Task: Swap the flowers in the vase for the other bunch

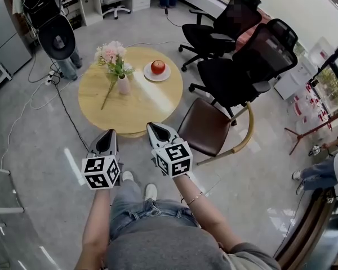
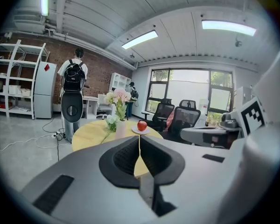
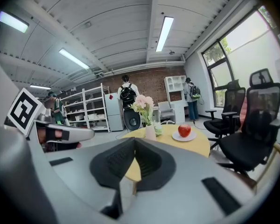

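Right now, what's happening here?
A person stands short of the round yellow wooden table, holding the left tongs and right tongs, both shut and empty. On it, pink flowers sit in a small pale vase, a second bunch lies beside it, and a red apple rests on a white plate. Nothing is touched.

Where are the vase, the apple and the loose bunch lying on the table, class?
vase (image 1: pixel 123 85), head view, on its pale body.
apple (image 1: pixel 158 67), head view, on its red top.
loose bunch (image 1: pixel 109 94), head view, on its green stem.
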